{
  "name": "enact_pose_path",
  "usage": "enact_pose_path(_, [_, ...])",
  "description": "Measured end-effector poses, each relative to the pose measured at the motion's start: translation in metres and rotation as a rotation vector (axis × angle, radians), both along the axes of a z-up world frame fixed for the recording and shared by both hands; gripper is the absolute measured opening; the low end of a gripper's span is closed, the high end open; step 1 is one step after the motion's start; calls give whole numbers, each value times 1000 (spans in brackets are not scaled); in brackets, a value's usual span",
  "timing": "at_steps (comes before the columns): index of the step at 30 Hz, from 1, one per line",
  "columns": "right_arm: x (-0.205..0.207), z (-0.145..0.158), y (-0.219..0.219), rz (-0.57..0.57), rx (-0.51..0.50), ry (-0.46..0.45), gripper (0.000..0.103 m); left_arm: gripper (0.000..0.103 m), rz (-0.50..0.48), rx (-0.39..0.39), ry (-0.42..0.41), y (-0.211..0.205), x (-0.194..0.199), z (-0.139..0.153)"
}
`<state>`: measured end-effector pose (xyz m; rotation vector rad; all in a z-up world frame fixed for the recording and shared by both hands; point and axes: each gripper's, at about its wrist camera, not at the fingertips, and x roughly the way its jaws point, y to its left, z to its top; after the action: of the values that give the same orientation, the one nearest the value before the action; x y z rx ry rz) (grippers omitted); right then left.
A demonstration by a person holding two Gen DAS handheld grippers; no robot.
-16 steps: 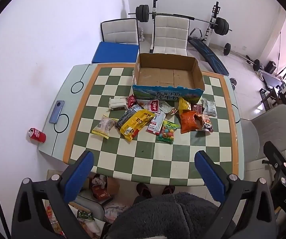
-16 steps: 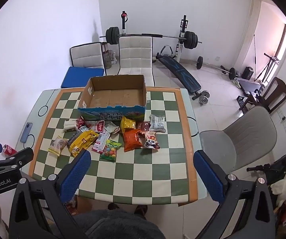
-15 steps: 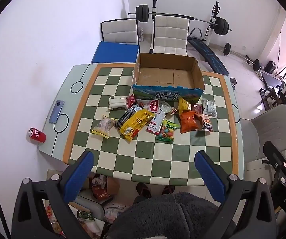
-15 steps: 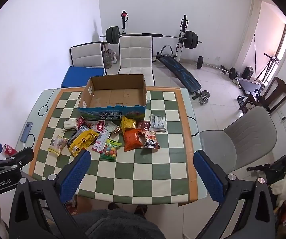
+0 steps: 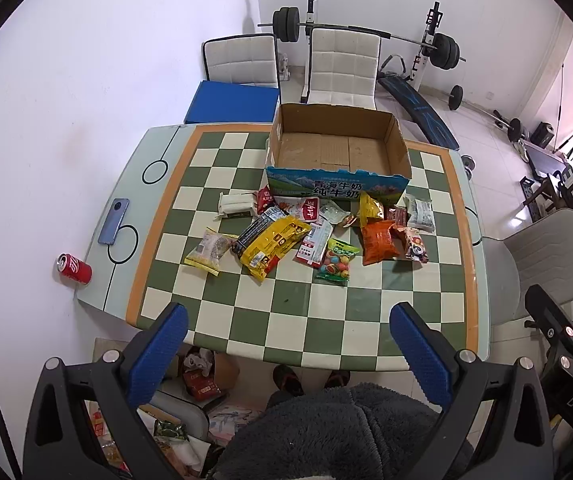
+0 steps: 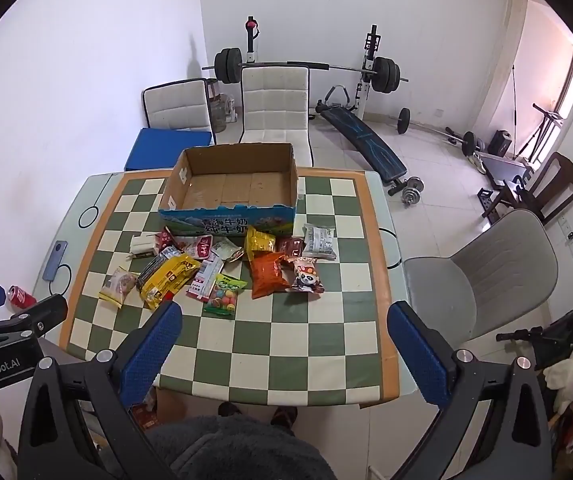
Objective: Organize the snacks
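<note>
Several snack packets lie in a loose heap on the checkered table (image 5: 246,312), just in front of an open, empty cardboard box (image 5: 336,148) (image 6: 230,186). Among them are a yellow bag (image 5: 272,242) (image 6: 168,276), an orange bag (image 5: 378,236) (image 6: 268,274), a green candy bag (image 5: 336,260) (image 6: 222,294) and a white pack (image 5: 236,204). My left gripper (image 5: 288,354) hangs high above the table's near edge, open and empty. My right gripper (image 6: 286,350) is likewise high over the near edge, open with nothing between its fingers.
A blue phone (image 5: 113,222) and a red soda can (image 5: 74,267) sit at the table's left rim. A grey chair (image 6: 490,280) stands to the right, two white chairs (image 6: 274,104) and a barbell rack behind. Boxes of clutter lie on the floor under the near edge.
</note>
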<state>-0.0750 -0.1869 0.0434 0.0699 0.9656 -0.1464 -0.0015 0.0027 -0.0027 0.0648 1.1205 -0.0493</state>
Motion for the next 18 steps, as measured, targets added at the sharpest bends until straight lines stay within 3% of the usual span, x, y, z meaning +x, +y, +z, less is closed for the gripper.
enact_pose_path(18, [5,5,-1,6,0,0,103,103,-11,8,-6,0,-1,-7])
